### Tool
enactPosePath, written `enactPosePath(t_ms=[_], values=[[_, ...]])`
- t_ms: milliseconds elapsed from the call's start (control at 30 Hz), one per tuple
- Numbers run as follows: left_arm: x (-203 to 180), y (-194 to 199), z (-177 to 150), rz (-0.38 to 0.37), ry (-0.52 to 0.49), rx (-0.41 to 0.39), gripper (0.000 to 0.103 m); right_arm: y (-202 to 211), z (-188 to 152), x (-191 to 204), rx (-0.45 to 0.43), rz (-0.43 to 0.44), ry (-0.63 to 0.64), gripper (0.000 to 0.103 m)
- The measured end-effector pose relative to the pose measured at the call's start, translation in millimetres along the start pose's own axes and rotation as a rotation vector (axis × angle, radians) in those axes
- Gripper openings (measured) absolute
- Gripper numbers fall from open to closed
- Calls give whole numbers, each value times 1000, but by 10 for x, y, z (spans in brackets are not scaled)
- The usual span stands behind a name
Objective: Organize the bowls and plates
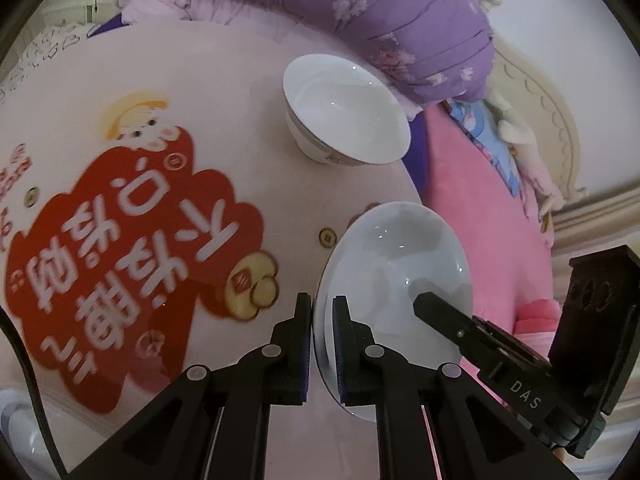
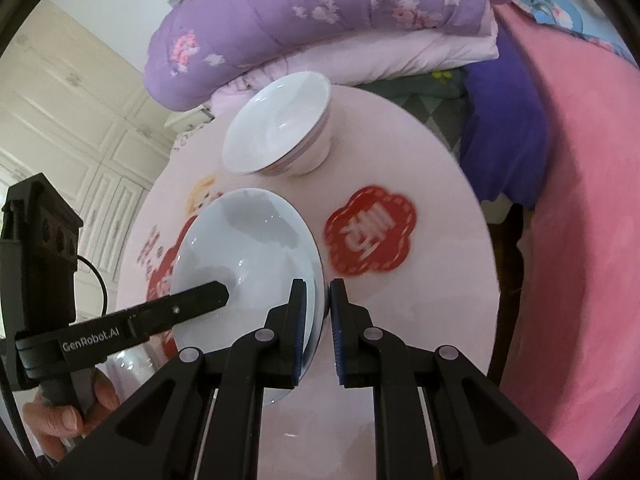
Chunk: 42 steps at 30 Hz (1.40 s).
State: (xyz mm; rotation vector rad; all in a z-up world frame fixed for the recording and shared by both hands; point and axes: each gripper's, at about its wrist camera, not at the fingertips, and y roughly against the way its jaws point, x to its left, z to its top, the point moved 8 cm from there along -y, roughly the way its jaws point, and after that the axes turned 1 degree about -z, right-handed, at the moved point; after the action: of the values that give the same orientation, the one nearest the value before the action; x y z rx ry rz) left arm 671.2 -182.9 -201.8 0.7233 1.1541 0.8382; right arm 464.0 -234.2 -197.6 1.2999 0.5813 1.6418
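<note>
glazed white plate [image 1: 396, 280] sits low over the pink tabletop [image 1: 224, 92], the left gripper [image 1: 322, 340] fingers pinching its left rim, the right gripper [image 2: 322, 320] fingers pinching the opposite rim. thin glossy edges could slip, or uneven pulling could tilt it. whether it still touches the tabletop is unclear. farther off, the bowl [image 2: 276, 124] stands by the purple quilt [image 2: 320, 12], its foot partly hidden.

Left gripper [image 1: 322, 308] angled downward, jaws clamped shut, right gripper [image 2: 322, 296] likewise closed, a hand [image 2: 60, 416] gripping the left handle
</note>
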Motion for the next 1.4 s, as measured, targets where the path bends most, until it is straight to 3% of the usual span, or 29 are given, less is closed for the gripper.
enactPosePath(t_ms=[333,567,1400], values=[[136,695,-689,19,-56,0,6,161,-606,261,23,26,-10,12],[180,768,-970,23,-56,28,5,170,-798,295,27,4,-10,12],[157,450,-1039,53,-48,71,7,16,-905,123,74,-24,-31,12]])
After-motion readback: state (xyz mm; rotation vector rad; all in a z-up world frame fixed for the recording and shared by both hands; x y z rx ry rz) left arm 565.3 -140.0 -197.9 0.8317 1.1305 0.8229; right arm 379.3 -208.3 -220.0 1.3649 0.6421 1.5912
